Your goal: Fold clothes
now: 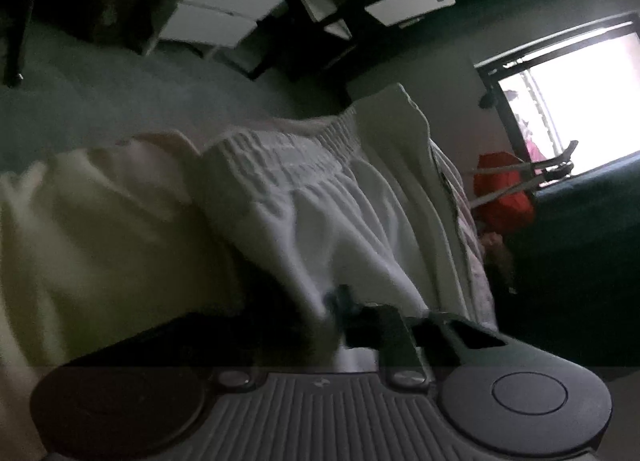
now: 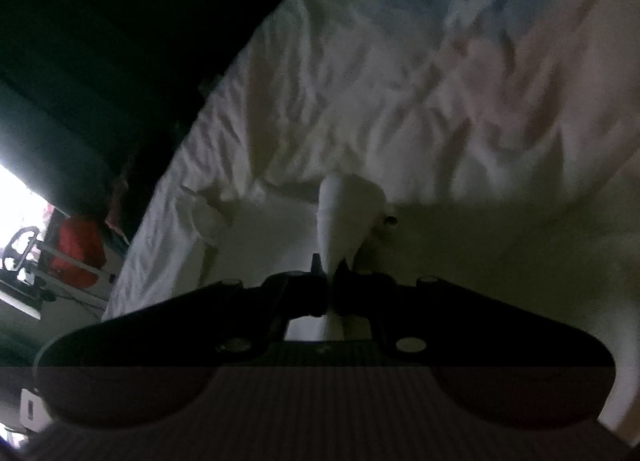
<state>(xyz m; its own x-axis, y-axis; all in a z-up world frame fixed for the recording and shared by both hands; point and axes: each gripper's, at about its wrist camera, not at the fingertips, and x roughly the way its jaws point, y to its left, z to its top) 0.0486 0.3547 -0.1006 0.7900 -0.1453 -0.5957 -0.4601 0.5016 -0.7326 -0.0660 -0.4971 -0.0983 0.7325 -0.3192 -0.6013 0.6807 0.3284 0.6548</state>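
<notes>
A white garment with a gathered elastic waistband [image 1: 288, 157] hangs in front of the left wrist camera, its cloth running down into my left gripper [image 1: 352, 309], which is shut on it. In the right wrist view my right gripper [image 2: 330, 267] is shut on a bunched fold of the same white garment [image 2: 340, 201], held just above a wrinkled white bed sheet [image 2: 360, 81]. The cloth spreads wide under the right gripper, with a small metal eyelet [image 2: 390, 220] beside the pinched fold.
A bright window [image 1: 568, 101] and a red object [image 1: 504, 189] stand to the right in the left view; the red object [image 2: 76, 249] also shows at the left of the right view. White drawers [image 1: 240, 1] are at the top. The bed edge [image 2: 180, 165] borders dark floor.
</notes>
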